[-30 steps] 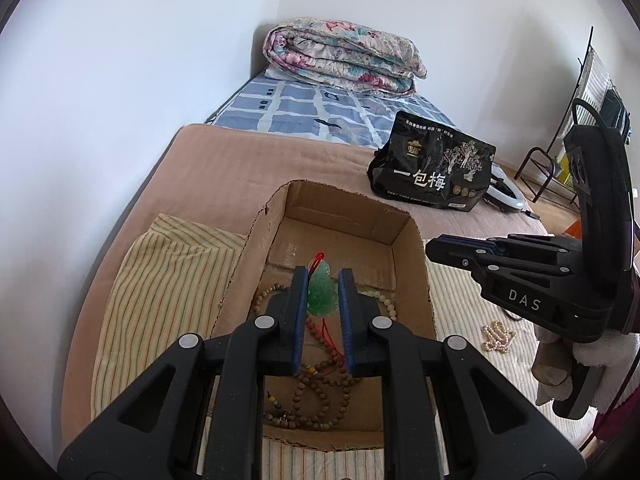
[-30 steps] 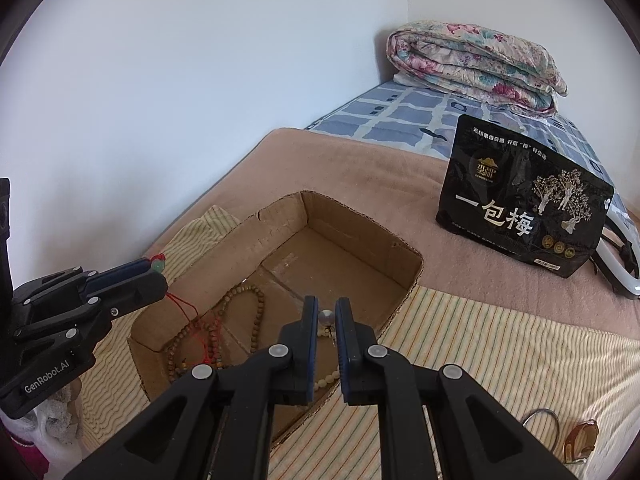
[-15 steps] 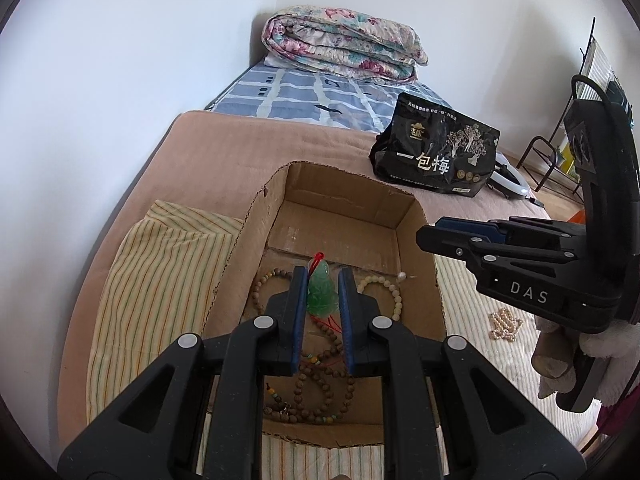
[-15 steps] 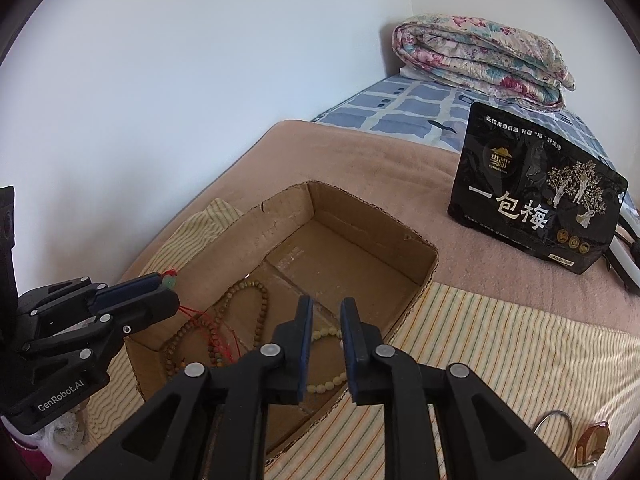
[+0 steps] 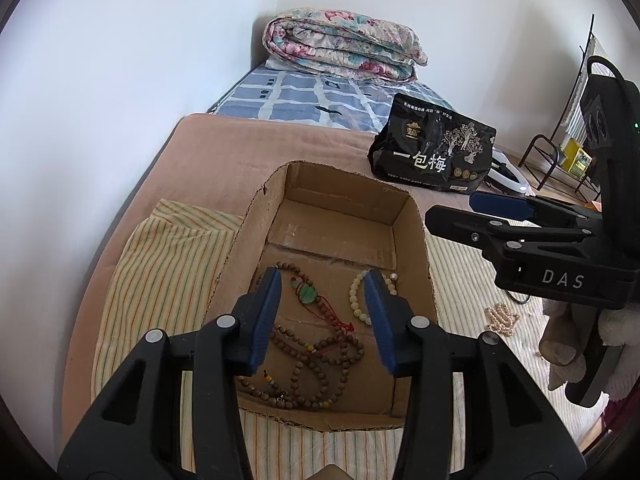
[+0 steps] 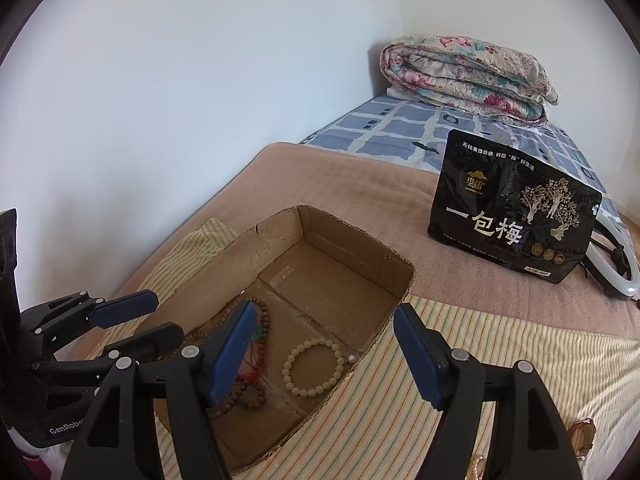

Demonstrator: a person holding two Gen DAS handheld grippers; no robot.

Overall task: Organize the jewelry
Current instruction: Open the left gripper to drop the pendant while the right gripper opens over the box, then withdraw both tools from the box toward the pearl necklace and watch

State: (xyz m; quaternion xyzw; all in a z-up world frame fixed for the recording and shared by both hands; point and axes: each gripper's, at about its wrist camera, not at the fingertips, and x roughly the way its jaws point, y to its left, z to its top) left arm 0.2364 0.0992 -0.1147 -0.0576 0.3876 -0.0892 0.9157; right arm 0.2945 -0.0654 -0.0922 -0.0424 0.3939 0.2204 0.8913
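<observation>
Left wrist view is showing the left gripper [image 5: 320,312] poised over the cardboard box [image 5: 412,236] at the centre of the frame, its fingers opening with nothing between them. The green pendant [image 5: 307,293] on its red cord is lying on the box floor, on top of the brown bead strand [image 5: 316,364], so this looks like a drop being finished. In the right wrist view the right gripper [image 6: 324,344] is hanging over the box's near right corner, its fingers also opening, wide and bare; the pale bead bracelet [image 6: 314,366] is resting flat on the cardboard below (probably just let go there). Both pieces are sitting inside the box because it serves as the collecting place. At the right of the left view, a small pearl string [image 5: 502,316] is waiting on the striped cloth [image 5: 160,264] over the bed.
</observation>
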